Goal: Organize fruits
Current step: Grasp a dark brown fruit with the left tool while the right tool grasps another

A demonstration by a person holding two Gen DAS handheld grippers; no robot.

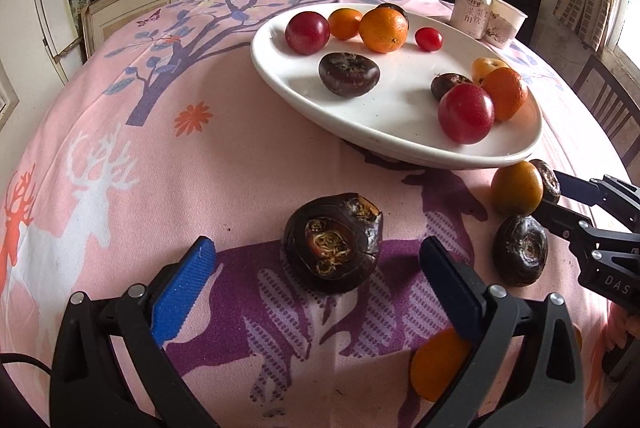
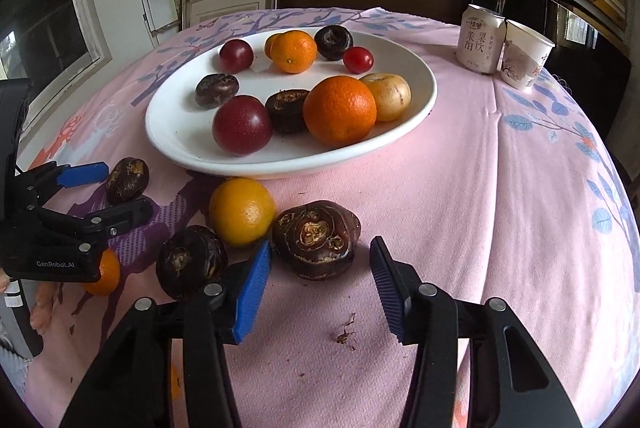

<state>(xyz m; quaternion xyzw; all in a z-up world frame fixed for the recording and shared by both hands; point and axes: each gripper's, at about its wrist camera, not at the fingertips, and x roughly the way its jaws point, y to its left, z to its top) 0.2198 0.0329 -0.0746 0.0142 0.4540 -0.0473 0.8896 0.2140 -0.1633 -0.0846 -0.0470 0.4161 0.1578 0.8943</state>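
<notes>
Fruit being sorted onto the white plate [image 2: 416,96], a glossy shallow oval dish on the bench, which is covered by a pink printed cloth [image 2: 500,188]. Right gripper [image 2: 320,288]: jaws apart, bracketing a dark water chestnut [image 2: 316,238] that lies on the cloth just in front of the plate; pads not seen pressing on it. Left gripper [image 1: 316,268]: jaws wide apart, framing another dark chestnut [image 1: 334,242] on the cloth, no contact. Chestnuts are squat, flattened rounds with a hard, slightly shiny brown-purple skin and a rough, fibrous crown; judged light, rigid, unlikely to bruise, but apt to roll or squirt out. Best taken across the flat sides at the widest girth. A small yellow-orange citrus [image 2: 242,210] touches the right-hand chestnut; its dimpled peel looks softer, so a gentler squeeze is advisable. Loose husk crumbs [image 2: 346,334] lie nearby.
</notes>
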